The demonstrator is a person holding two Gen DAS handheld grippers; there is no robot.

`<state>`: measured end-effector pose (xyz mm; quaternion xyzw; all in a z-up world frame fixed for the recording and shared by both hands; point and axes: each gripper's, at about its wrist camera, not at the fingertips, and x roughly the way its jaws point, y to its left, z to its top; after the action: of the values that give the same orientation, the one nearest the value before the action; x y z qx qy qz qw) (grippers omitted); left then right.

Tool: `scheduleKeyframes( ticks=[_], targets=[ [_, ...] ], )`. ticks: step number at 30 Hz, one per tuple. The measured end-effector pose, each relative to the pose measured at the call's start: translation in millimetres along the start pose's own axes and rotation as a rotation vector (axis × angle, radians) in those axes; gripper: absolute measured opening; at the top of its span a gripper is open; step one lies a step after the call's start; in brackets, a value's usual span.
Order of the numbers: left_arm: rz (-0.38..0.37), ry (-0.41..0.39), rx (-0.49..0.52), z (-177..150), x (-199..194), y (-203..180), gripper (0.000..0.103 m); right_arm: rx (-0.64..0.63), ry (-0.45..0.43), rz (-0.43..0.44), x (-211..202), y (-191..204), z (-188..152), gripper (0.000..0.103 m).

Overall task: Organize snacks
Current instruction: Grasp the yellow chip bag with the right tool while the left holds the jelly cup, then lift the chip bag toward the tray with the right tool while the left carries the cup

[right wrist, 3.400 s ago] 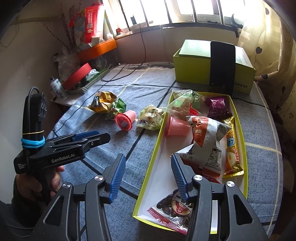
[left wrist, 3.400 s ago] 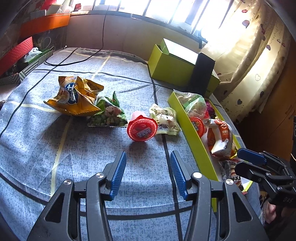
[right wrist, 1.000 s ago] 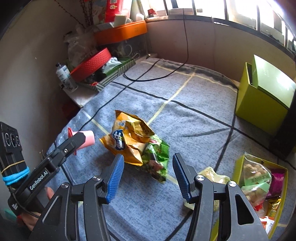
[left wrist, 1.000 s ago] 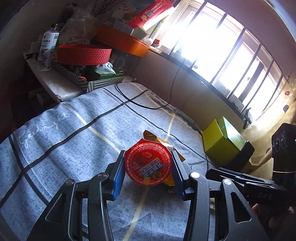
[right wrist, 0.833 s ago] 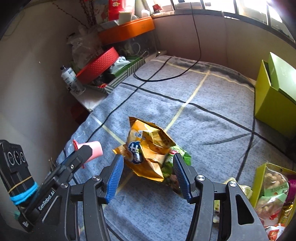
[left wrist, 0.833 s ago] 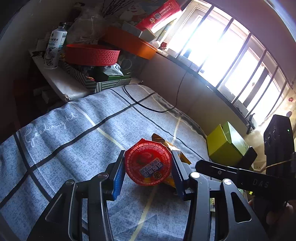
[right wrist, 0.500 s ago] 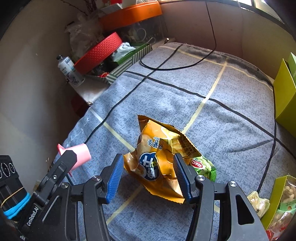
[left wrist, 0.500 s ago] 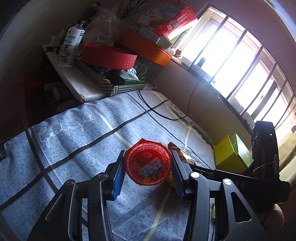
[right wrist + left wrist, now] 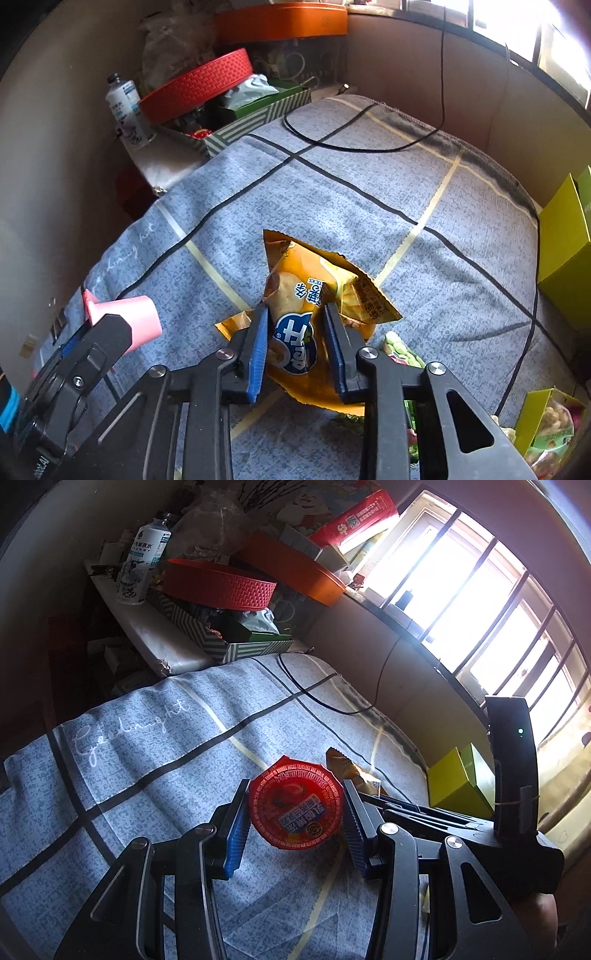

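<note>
Your left tongs [image 9: 293, 825] grip a jelly cup [image 9: 295, 806] by its sides, the red foil lid facing the camera and the blue pads [image 9: 236, 827] pressed against it on both flanks. In the right wrist view the same cup shows as a pink body [image 9: 131, 319] jutting out past the left tongs [image 9: 110, 332], held off the blue checked bedspread [image 9: 369, 177].

Your right tongs [image 9: 295, 343] are narrowed around the near end of the yellow chip bag [image 9: 314, 306], one blue pad on each side of the printed logo. The pads seem to touch the crumpled foil, but you cannot tell whether they are truly clamped on it. The bag lies on the bedspread, and a green snack packet [image 9: 400, 350] sits just beside it, partly under its right edge.

At the lower right corner, a yellow-green tray [image 9: 532, 417] holds a bag of nuts [image 9: 554, 428]. A larger yellow-green box [image 9: 565, 243] stands at the right edge. Beyond the bed, a red woven basket [image 9: 199, 83], a striped box [image 9: 255, 118] and a white bottle [image 9: 125, 107] crowd a side shelf, and a black cable [image 9: 362, 146] trails across the far bedspread.
</note>
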<state>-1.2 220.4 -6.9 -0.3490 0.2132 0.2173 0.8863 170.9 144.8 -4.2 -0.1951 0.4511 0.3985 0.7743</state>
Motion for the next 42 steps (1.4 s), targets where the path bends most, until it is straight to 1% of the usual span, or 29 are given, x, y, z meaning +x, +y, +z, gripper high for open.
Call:
scheduleKeyframes(
  ticks=[3, 4, 8, 12, 17, 22, 29, 35, 42],
  targets=[
    [-0.002, 0.008, 0.006, -0.7, 1.8, -1.1, 0.047, -0.013, -0.025, 0.019, -9.3, 0.4, -1.7, 0.015],
    [-0.003, 0.009, 0.008, -1.0, 2.1, -1.6, 0.047, -0.019, -0.035, 0.024, -13.0, 1.0, -2.4, 0.010],
    [-0.006, 0.013, 0.015, -1.7, 3.7, -3.3, 0.047, -0.041, -0.072, 0.028, -27.8, 1.2, -5.7, 0.007],
    [-0.007, 0.020, 0.018, -2.4, 5.7, -3.4, 0.047, -0.035, -0.089, 0.034, -37.7, -4.0, -8.3, 0.006],
    [-0.013, 0.033, 0.035, -4.8, 8.9, -7.1, 0.047, -0.006, -0.144, 0.040, -65.6, -16.6, -14.6, 0.006],
    [-0.046, 0.041, 0.074, -8.4, 9.8, -16.3, 0.047, 0.019, -0.196, 0.037, -96.5, -28.2, -27.6, 0.006],
    [-0.097, 0.069, 0.147, -16.7, 13.5, -32.9, 0.047, 0.045, -0.230, 0.032, -119.9, -34.6, -52.1, 0.006],
    [-0.113, 0.101, 0.196, -24.3, 17.7, -44.0, 0.047, 0.070, -0.245, 0.034, -133.0, -40.7, -76.0, 0.006],
    [-0.157, 0.114, 0.278, -36.2, 6.0, -69.0, 0.047, 0.110, -0.272, 0.024, -154.6, -51.6, -106.0, 0.006]
  ],
)
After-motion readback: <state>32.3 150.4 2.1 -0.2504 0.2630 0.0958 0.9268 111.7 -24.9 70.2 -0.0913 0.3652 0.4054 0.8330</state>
